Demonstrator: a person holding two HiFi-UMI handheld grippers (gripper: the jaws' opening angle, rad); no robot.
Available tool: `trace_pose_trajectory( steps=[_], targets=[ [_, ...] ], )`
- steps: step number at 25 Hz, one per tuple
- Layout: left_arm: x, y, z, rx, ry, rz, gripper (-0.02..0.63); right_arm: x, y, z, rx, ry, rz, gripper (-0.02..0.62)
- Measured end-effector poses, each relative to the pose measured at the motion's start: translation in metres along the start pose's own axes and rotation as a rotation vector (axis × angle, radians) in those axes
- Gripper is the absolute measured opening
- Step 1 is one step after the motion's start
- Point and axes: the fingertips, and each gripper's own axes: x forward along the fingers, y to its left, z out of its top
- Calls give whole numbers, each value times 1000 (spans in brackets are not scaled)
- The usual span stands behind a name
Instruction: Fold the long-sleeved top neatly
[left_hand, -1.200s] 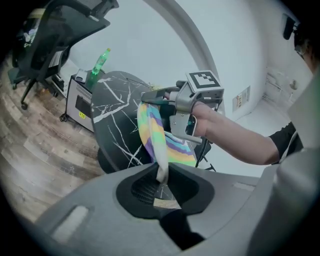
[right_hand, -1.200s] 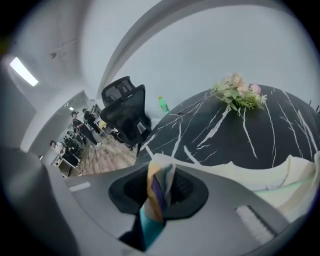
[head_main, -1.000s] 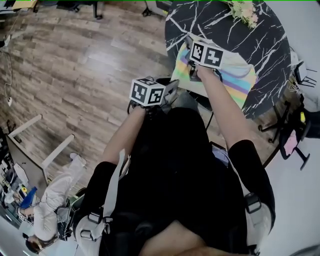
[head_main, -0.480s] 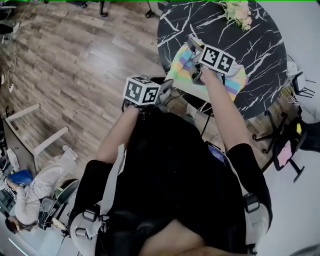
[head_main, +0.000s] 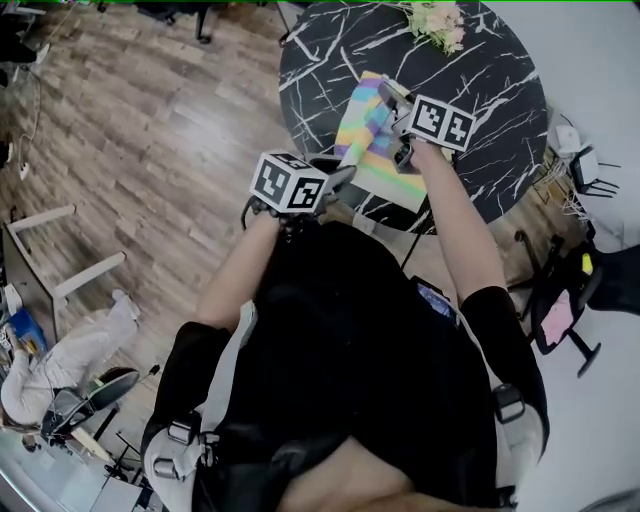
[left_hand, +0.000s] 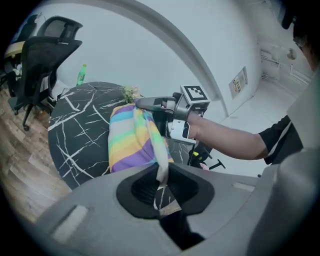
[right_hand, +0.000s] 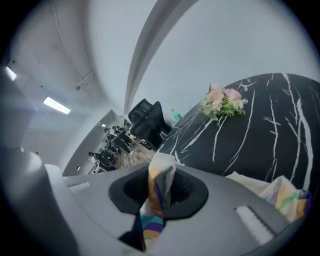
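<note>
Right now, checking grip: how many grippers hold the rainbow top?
2. The left gripper pinches the rainbow top at one edge; the right gripper pinches it above the black table.

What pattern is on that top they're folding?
Pastel rainbow stripes on the top, clearest in the left gripper view.

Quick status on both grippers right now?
Left gripper: closed, holding an edge of the rainbow-striped top.
Right gripper: closed, holding a bunched bit of the same top.
</note>
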Motion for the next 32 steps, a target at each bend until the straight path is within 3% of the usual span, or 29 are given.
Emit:
trace_pose_trajectory(
  steps=[8, 16, 26, 32],
  targets=[
    [57, -53, -17, 19, 104, -88, 51, -62, -50, -5, -14, 16, 8, 63],
    [99, -83, -39, 53, 181, -105, 51, -101, -90, -21, -11, 21, 11, 63],
    [126, -103, -46, 129, 221, -34, 57, -122, -106, -25, -32, 38, 80, 64],
    [148, -124, -47, 97, 211, -110, 140, -140, -149, -20, -84, 24, -61, 132]
  ],
)
